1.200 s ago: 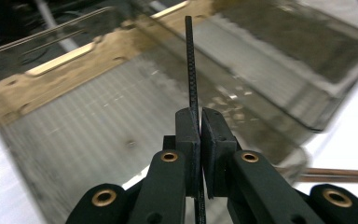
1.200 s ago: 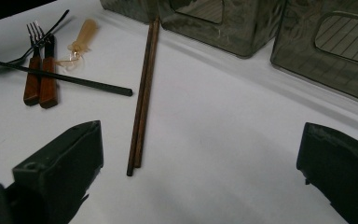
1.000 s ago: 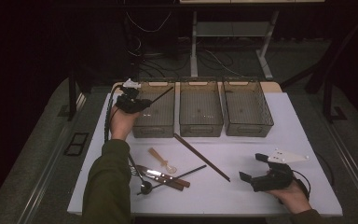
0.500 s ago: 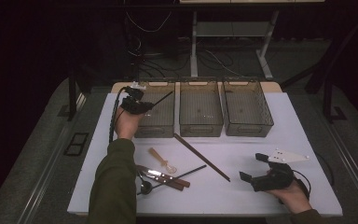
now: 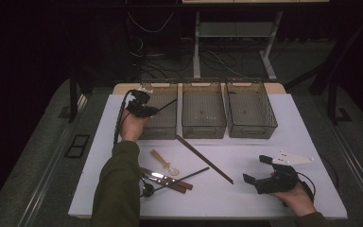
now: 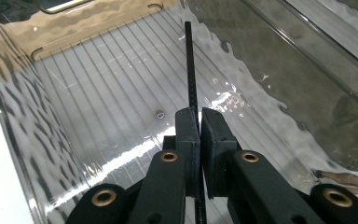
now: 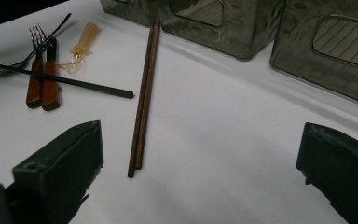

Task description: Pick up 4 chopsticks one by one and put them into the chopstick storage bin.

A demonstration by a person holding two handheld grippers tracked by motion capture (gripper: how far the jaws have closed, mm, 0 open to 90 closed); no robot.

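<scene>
Chopstick (image 6: 189,70) sits pinched between the nearly closed jaws of the left gripper (image 6: 199,122), its tip slanting over the left bin (image 5: 158,130). Released this high, it could bounce or lodge against the bin wall. Right gripper (image 7: 200,158) gapes wide, empty, far from the bin.

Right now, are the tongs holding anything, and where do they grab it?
The left tongs pinch a black chopstick near its lower end, over the left bin. The right tongs are open, holding nothing.
</scene>
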